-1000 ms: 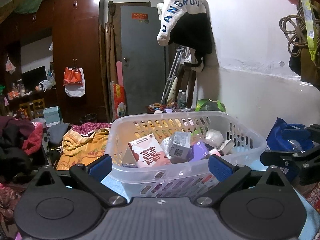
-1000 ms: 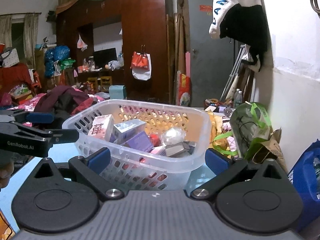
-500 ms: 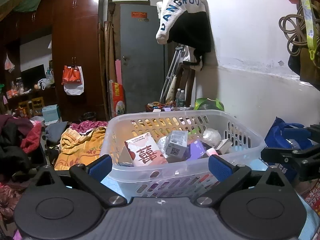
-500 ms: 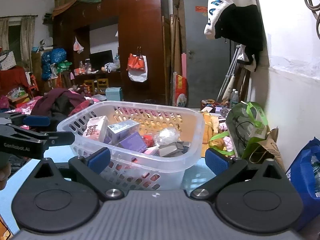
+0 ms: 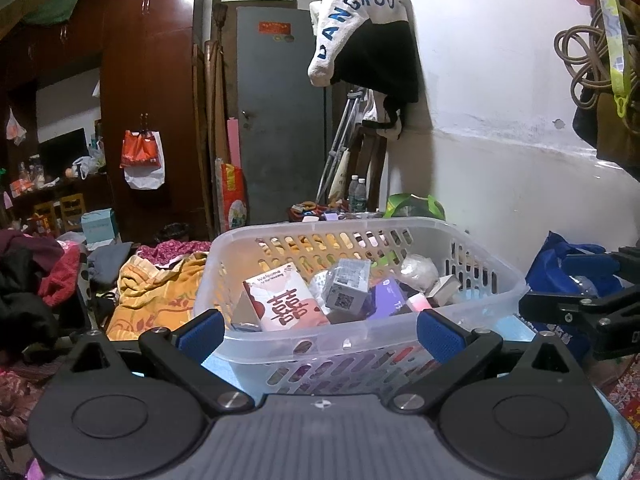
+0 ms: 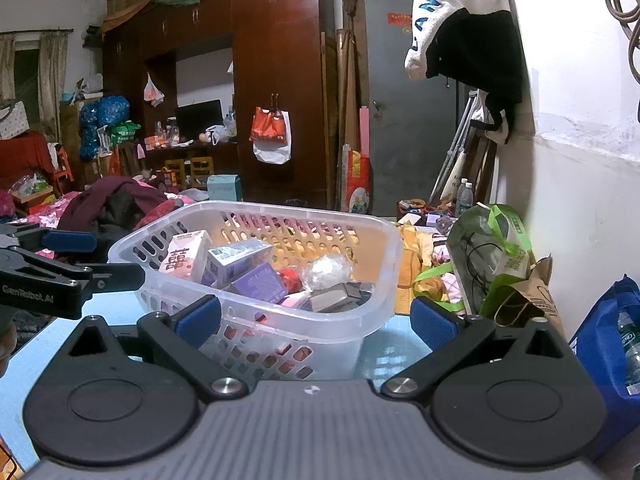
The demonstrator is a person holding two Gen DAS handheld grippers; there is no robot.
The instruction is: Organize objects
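Two grippers hover level before a clear plastic basket (image 5: 360, 344) on a pale blue table (image 6: 384, 352), both with jaws spread wide and holding nothing. The left gripper (image 5: 320, 330) faces the basket's near wall straight ahead, its blue pads (image 5: 434, 332) flanking the rim without touching. The right gripper (image 6: 316, 318) views the basket ahead and slightly left. Inside, just beyond the fingertips, lie a pink-and-white carton (image 5: 286, 298), a small grey box (image 5: 347, 286), a purple box (image 6: 259, 284) and a crinkly clear-wrapped item (image 6: 326, 270). The cartons look light and stiff, best pinched across their flat faces; the wrapped item seems soft and slippery. The thin-walled basket would likely flex if gripped by its rim.
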